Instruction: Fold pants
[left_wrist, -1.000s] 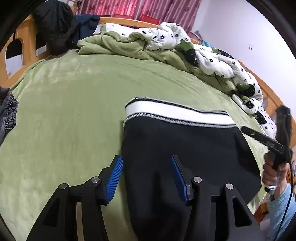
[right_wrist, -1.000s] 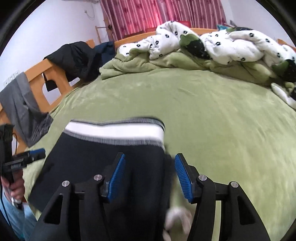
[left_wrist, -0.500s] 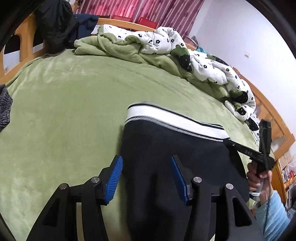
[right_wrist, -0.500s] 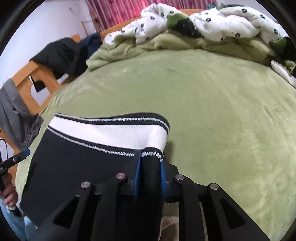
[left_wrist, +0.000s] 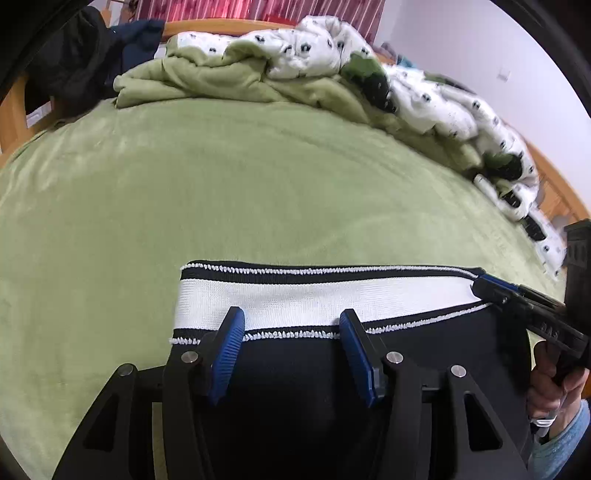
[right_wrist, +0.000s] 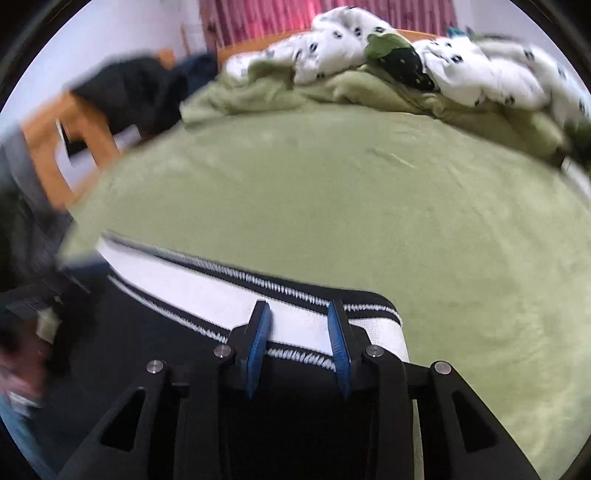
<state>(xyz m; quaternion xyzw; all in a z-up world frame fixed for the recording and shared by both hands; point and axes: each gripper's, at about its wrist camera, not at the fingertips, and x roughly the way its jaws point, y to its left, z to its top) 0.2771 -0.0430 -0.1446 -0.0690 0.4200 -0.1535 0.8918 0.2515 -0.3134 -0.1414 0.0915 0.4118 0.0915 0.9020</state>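
Note:
Black pants (left_wrist: 291, 373) with a white, black-edged waistband (left_wrist: 314, 295) lie flat on the green bed cover (left_wrist: 221, 184). My left gripper (left_wrist: 290, 314) is open, its blue pads spread over the waistband's left part without pinching it. My right gripper (right_wrist: 296, 304) is at the waistband's (right_wrist: 207, 288) right end. Its jaws are closing, with the band showing between the pads (right_wrist: 258, 347), which stand apart from it. From the left wrist view the right gripper (left_wrist: 493, 288) touches the band's right corner, held by a hand (left_wrist: 550, 373).
A heaped green blanket and a white spotted quilt (left_wrist: 424, 99) fill the far and right side of the bed. Dark clothes (left_wrist: 74, 55) hang on the wooden bed frame (right_wrist: 48, 147) at the far left. A grey garment (right_wrist: 22, 177) lies at the left edge.
Both grippers moved forward along the pants to the waistband. The right pads, pinched on the pants' side edge half a second ago, now stand apart. The left pads stayed equally wide.

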